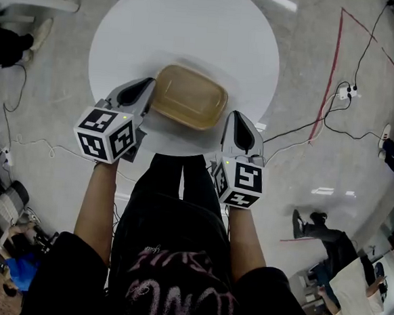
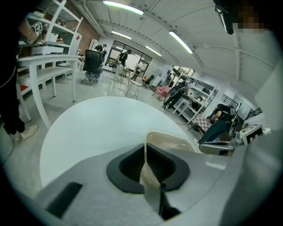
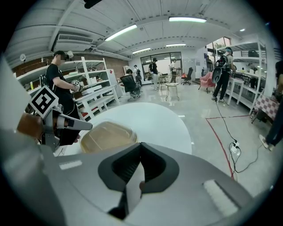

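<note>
No words or numbers can be read from here. The cubes on the left gripper [image 1: 148,88] and right gripper [image 1: 235,116] show only black-and-white squares, and the shirt [image 1: 174,281] lettering is too smeared.

Looking into a big open lab or workshop hall rather than a home. Seeing strip lights [image 3: 185,19] running along a white ceiling, white shelf racks [image 3: 95,95] lining the wall, and office chairs [image 3: 130,84] and long white work desks [image 2: 48,57] standing on a polished grey floor [image 1: 307,53]. Noting black cables [image 1: 301,131] trailing to a power strip [image 1: 345,92] beside a red taped line [image 1: 329,75]. Catching several people [image 3: 221,70] standing and working in the background, one wearing a headset.
</note>
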{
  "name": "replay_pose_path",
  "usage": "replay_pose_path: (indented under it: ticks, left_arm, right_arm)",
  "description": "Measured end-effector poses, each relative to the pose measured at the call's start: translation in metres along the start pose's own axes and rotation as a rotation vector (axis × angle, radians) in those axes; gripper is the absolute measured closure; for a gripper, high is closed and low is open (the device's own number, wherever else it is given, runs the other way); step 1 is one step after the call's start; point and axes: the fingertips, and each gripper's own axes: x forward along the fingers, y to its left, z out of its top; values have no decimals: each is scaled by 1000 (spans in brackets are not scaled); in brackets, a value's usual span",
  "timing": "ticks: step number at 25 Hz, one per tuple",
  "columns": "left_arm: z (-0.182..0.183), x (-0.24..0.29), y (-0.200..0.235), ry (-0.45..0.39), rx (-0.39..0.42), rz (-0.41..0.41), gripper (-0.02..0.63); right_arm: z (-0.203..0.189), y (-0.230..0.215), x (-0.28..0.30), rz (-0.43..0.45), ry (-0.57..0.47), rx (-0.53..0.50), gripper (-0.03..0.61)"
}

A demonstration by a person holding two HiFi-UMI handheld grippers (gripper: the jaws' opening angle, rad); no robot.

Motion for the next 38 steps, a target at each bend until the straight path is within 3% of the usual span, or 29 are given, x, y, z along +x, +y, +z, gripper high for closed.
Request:
replay_pose_path:
  ticks: [38]
  left_arm:
    - [24,-34,-33,-102,30,-8,601]
  right_arm:
    - [23,-2,-34,-2,-85,4,571]
